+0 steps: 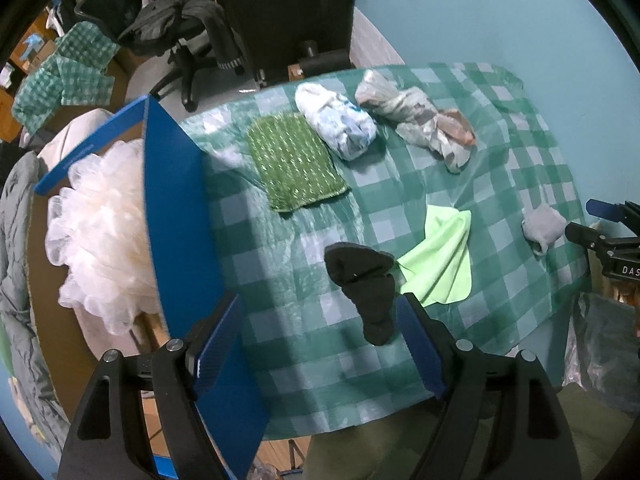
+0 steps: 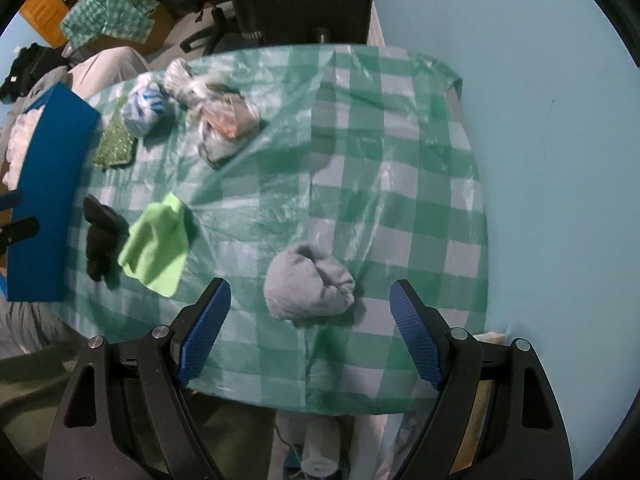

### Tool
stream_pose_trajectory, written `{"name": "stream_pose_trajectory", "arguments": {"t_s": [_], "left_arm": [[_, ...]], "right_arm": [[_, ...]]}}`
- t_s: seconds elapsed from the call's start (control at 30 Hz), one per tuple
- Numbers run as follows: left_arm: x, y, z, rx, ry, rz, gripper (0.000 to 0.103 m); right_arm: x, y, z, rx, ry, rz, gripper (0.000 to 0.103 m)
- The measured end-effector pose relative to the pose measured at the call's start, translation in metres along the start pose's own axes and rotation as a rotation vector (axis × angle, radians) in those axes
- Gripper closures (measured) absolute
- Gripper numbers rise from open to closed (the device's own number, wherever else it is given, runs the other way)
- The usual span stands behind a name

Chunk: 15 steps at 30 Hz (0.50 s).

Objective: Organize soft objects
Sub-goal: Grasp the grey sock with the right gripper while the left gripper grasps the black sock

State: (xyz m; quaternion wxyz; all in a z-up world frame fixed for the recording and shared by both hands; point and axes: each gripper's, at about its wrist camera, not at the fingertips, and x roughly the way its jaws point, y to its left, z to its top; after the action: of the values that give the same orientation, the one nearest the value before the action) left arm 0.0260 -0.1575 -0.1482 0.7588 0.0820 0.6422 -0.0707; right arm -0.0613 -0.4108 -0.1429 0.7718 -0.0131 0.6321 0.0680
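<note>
On the checked green tablecloth [image 1: 500, 184] lie a black sock [image 1: 366, 284], a lime cloth [image 1: 442, 256], a green knitted pad [image 1: 294, 162], a white-blue bundle [image 1: 338, 120], a knotted plastic-wrapped bundle [image 1: 416, 120] and a grey rolled sock [image 2: 308, 282]. My left gripper [image 1: 320, 316] is open above the table's near edge, the black sock just ahead between its fingers. My right gripper [image 2: 310, 306] is open, its fingers either side of the grey sock without touching it. A blue box [image 1: 180, 240] at the table's left holds a white mesh pouf [image 1: 102, 232].
The light blue wall [image 2: 540, 120] borders the table's right side. An office chair with dark clothes [image 1: 180, 28] and a checked cloth on a brown cabinet [image 1: 68, 68] stand behind. Grey bedding [image 1: 16, 280] lies left of the box.
</note>
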Motion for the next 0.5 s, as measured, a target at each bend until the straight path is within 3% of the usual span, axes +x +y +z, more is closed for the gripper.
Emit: {"name": "stream_pose_trajectory", "arguments": {"t_s": [0.5], "left_arm": [[0.037,-0.014,0.0,-0.026,0.058,0.001,0.022]], "right_arm": [[0.037,-0.004,0.002,-0.055,0.054,0.014,0.021]]}}
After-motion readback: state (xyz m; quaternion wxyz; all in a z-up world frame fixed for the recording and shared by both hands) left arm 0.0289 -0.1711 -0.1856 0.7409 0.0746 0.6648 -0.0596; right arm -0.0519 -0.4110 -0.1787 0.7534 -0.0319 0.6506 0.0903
